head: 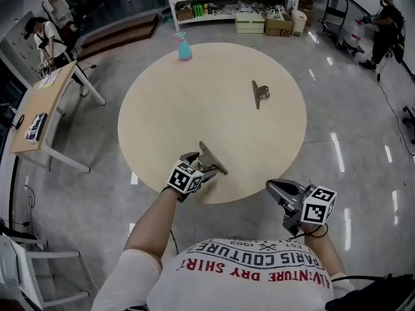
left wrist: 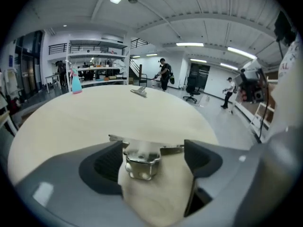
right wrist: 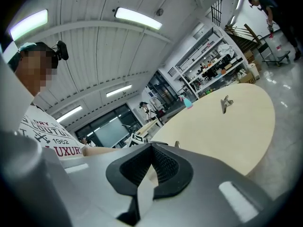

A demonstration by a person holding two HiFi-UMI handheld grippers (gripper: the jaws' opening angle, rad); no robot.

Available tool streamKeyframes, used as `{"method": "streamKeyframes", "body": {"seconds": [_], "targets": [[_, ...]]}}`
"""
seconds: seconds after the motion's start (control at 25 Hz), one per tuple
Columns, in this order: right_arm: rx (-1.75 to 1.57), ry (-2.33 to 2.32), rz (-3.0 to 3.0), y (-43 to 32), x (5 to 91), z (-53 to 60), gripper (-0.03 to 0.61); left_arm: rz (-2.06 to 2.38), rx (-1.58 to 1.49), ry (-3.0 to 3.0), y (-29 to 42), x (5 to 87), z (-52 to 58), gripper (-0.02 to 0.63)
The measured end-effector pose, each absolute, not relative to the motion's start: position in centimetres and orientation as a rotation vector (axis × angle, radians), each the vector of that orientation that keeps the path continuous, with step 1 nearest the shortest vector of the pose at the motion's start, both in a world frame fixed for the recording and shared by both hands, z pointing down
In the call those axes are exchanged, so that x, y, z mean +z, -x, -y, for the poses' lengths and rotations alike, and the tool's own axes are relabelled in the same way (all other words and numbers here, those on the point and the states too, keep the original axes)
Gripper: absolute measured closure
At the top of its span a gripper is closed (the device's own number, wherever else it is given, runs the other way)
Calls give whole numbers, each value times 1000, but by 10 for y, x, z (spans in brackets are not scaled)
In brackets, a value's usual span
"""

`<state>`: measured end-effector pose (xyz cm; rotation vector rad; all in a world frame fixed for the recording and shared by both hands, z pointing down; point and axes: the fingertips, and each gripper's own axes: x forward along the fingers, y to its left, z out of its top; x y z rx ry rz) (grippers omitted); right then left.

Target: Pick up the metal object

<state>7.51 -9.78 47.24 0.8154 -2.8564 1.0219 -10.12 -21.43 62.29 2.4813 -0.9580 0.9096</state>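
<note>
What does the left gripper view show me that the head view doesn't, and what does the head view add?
Left gripper view only: the left gripper has its jaws apart, with the near metal clip lying between them on the table, pads not pressing it. Head view only: that gripper's marker cube and the person's forearm from above, with the clip close to the table's near edge. Both: the second metal clip farther across the table, and the blue spray bottle at the far edge.

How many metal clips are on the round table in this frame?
2. One metal clip lies between the open left tongs; the other metal clip lies farther out, right of centre. None appears hidden.
</note>
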Motion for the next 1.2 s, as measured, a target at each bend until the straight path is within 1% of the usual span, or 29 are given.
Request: {"method": "streamKeyframes", "body": {"seconds": [0.2,0.44,0.52,0.6,0.84,1.0,1.2], "targets": [[1047,-838,2831,-80,479,86,577,915,1116,-2450,105,657,210,219],[1058,-878,2819,-87,479,81,577,857,1159,-2425,108,664,203,226],[1061,-883,2821,-87,479,81,577,871,1150,-2415,111,663,205,260],[1063,-884,2821,-87,480,81,577,885,1146,-2412,113,662,207,327],[1056,-858,2828,-81,483,86,577,944,1139,-2420,111,663,212,330],[1036,-848,2839,-81,483,94,577,1040,998,-2443,103,636,217,330],[1008,-824,2856,-78,482,105,577,1080,605,-2577,69,536,203,330]]}}
